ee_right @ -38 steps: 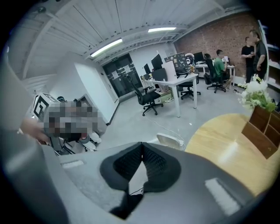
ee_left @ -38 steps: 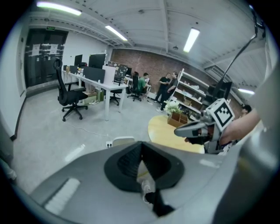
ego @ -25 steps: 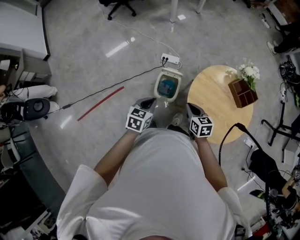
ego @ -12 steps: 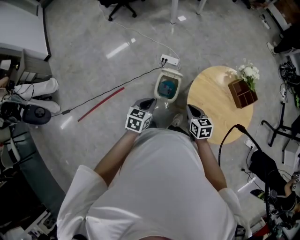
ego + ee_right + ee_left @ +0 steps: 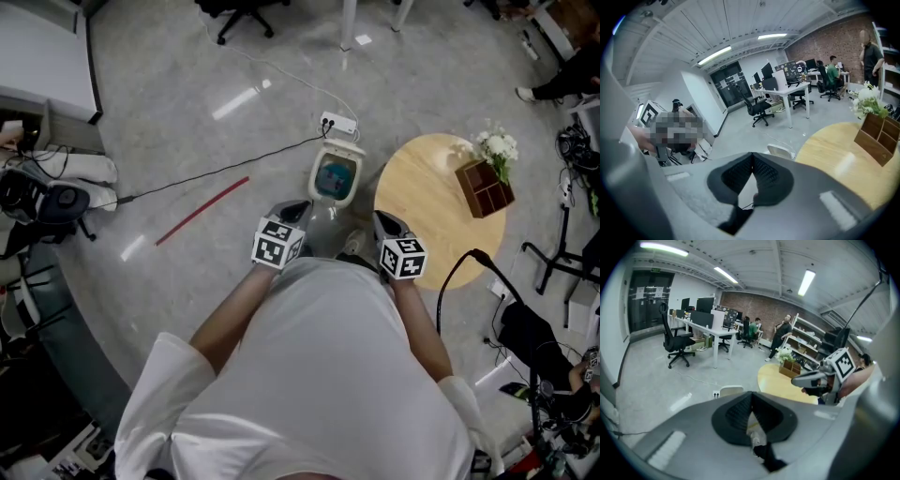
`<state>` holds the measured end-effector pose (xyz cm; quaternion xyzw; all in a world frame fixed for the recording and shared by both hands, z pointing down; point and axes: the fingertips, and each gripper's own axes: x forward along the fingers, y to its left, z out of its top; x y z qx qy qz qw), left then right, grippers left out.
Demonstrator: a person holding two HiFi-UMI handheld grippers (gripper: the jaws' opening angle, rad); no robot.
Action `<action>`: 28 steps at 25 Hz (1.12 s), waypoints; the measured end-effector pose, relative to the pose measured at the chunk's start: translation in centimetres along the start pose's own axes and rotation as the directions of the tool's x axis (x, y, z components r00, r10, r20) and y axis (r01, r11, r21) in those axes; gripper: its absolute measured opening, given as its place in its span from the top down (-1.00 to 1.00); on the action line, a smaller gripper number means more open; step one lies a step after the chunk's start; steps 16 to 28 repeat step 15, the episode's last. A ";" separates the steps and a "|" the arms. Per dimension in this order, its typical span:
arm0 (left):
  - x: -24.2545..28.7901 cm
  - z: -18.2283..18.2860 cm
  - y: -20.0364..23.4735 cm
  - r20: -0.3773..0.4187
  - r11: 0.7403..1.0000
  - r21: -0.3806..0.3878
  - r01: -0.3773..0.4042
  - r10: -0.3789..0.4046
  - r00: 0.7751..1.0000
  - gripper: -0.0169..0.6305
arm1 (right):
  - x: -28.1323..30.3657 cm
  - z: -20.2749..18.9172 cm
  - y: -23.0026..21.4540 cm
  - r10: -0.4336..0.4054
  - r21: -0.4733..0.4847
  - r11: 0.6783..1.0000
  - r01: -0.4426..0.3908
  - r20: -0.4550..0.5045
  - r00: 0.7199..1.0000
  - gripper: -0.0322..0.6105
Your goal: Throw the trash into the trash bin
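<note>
A cream trash bin (image 5: 336, 173) stands on the grey floor with its lid up and a bluish liner inside. Only its top shows above the jaws in the left gripper view (image 5: 731, 391) and in the right gripper view (image 5: 780, 151). My left gripper (image 5: 298, 204) hangs just short of the bin, its jaws (image 5: 751, 397) meeting at the tips. A pale bit shows through the gap behind the pads; I cannot tell what it is. To the bin's lower right my right gripper (image 5: 382, 217) is shut with nothing in it (image 5: 752, 157). No loose trash is in view.
A round wooden table (image 5: 441, 206) stands right of the bin, carrying a wooden box with white flowers (image 5: 486, 183). A power strip (image 5: 339, 122) and its cable lie behind the bin, a red stick (image 5: 202, 209) to the left. Desks, chairs and people fill the edges.
Both grippers and the bin have stayed where they were. At the left edge a person's legs and a dark chair have shifted.
</note>
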<state>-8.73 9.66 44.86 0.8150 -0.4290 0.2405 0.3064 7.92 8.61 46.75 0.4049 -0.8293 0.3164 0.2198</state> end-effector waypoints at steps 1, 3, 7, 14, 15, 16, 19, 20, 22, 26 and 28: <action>0.0 0.0 -0.1 0.000 1.000 0.000 0.001 -0.001 1.000 0.93 | 0.0 0.0 0.0 -0.002 0.003 1.000 0.002 0.001 1.000 0.90; 0.1 0.0 -0.1 -0.001 1.000 -0.002 0.003 -0.003 1.000 0.94 | 0.0 0.0 0.0 -0.002 0.007 1.000 0.002 0.003 1.000 0.90; 0.2 0.0 -0.1 -0.002 1.000 0.000 0.005 -0.005 1.000 0.94 | 0.2 -0.2 0.2 0.003 0.006 1.000 -0.003 -0.001 1.000 0.90; -0.1 -0.2 0.2 -0.004 1.000 -0.003 0.005 -0.005 1.000 0.94 | 0.3 -0.4 0.6 0.004 0.010 1.000 -0.004 -0.004 1.000 0.90; -0.1 -0.2 0.2 -0.004 1.000 -0.004 0.004 -0.005 1.000 0.93 | 0.3 -0.4 0.7 0.004 0.011 1.000 -0.004 -0.005 1.000 0.90; -0.1 -0.2 0.2 -0.004 1.000 -0.004 0.004 -0.005 1.000 0.93 | 0.3 -0.4 0.7 0.004 0.011 1.000 -0.004 -0.005 1.000 0.90; -0.1 -0.2 0.2 -0.004 1.000 -0.004 0.004 -0.005 1.000 0.93 | 0.3 -0.4 0.7 0.004 0.011 1.000 -0.004 -0.005 1.000 0.90; -0.1 -0.2 0.2 -0.004 1.000 -0.004 0.004 -0.005 1.000 0.93 | 0.3 -0.4 0.7 0.004 0.011 1.000 -0.004 -0.005 1.000 0.90; -0.1 -0.2 0.2 -0.004 1.000 -0.004 0.004 -0.005 1.000 0.93 | 0.3 -0.4 0.7 0.004 0.011 1.000 -0.004 -0.005 1.000 0.90; -0.1 -0.2 0.2 -0.004 1.000 -0.004 0.004 -0.005 1.000 0.93 | 0.3 -0.4 0.7 0.004 0.011 1.000 -0.004 -0.005 1.000 0.90; -0.1 -0.2 0.2 -0.004 1.000 -0.004 0.004 -0.005 1.000 0.93 | 0.3 -0.4 0.7 0.004 0.011 1.000 -0.004 -0.005 1.000 0.90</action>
